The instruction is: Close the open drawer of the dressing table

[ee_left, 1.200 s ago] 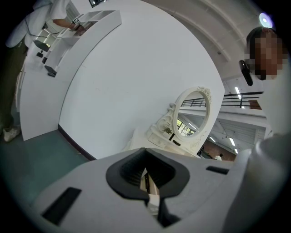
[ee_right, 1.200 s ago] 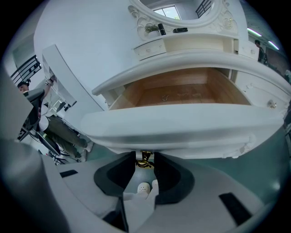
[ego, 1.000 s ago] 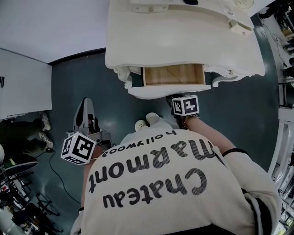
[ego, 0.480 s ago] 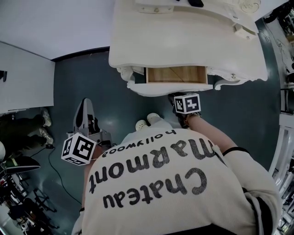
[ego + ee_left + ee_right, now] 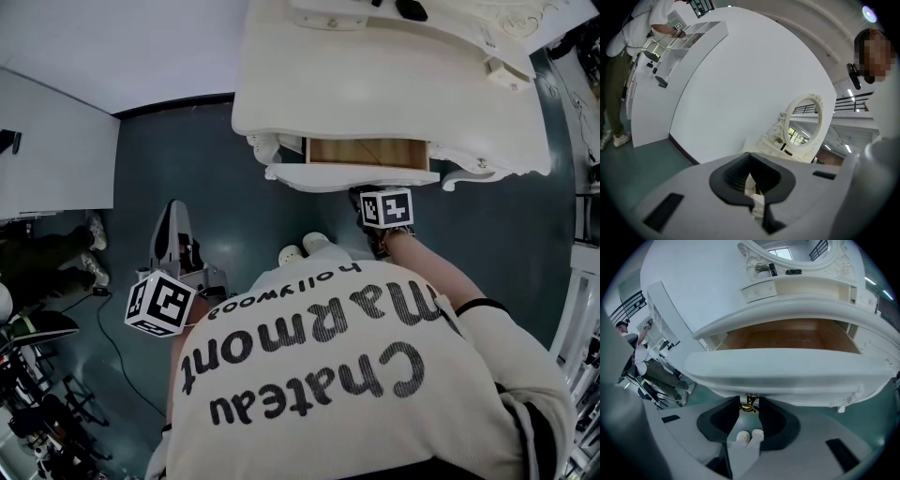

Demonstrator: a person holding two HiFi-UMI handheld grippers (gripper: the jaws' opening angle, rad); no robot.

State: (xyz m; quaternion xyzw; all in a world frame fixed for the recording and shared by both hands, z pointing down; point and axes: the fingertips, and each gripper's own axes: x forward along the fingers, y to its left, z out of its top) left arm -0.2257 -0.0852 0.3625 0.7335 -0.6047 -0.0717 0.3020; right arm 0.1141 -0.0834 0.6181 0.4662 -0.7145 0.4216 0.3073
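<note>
The drawer (image 5: 364, 152) stands partly open at the dressing table's (image 5: 394, 84) front edge, long axis along that edge, front toward the person. Only the right gripper view shows its gold knob (image 5: 750, 407), clasped by the right gripper (image 5: 749, 400). The left gripper (image 5: 174, 214) hangs closed and empty. The shirt (image 5: 319, 375) reads "Chateau Marmont Hollywood"

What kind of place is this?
Probably a studio or lab mock-up, not a home: an ornate dressing table stands beside bare white partitions, with cables and gear on the green floor.
</note>
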